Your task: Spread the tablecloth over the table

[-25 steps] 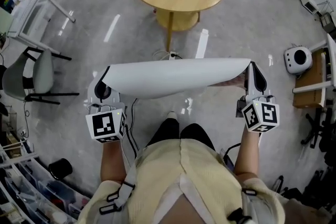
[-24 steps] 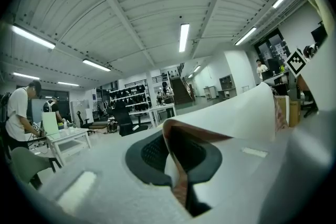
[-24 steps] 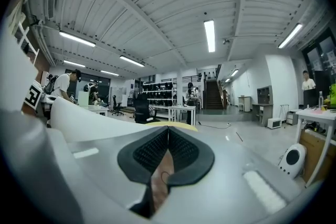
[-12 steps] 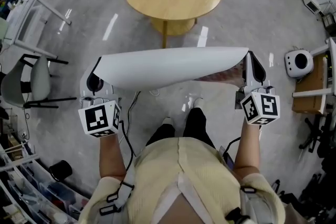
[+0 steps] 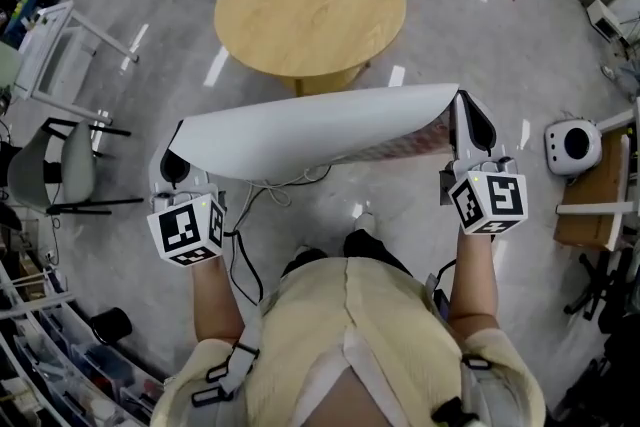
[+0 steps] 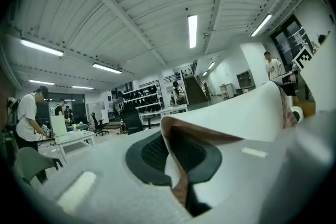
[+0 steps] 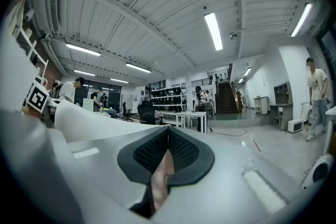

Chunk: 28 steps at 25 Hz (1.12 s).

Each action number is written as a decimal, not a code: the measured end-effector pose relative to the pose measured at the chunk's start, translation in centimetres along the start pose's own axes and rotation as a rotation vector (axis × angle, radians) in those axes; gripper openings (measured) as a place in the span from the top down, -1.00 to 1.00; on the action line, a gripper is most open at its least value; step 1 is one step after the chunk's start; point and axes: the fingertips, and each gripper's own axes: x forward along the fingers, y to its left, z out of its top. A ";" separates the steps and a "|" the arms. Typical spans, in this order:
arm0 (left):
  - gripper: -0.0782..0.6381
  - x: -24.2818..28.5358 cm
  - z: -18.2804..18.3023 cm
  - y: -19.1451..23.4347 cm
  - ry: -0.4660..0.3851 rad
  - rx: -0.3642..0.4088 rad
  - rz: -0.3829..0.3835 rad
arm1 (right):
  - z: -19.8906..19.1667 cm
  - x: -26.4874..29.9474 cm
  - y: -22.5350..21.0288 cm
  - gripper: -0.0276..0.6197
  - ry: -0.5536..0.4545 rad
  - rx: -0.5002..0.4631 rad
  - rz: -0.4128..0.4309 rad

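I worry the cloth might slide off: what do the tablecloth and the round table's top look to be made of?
Tablecloth: probably vinyl or coated fabric. Its white side is smooth and it holds one stiff, creaseless curve; the other face shows a reddish pattern. Round table: light wood or wood-look laminate, matte-looking, with a pale yellowish, even top. Neither is certain from looks alone.

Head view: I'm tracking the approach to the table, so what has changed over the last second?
The person has stepped toward the round wooden table, which now sits lower and nearer in the head view. The far edge of the white tablecloth now meets the table's base in the picture. Unchanged: the left gripper and the right gripper stay shut on the cloth's two ends, holding it stretched in the air, not yet over the tabletop.
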 end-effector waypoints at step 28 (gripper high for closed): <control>0.76 13.3 7.0 -1.9 -0.097 0.016 0.133 | 4.5 14.2 -8.2 0.89 -0.109 0.027 0.111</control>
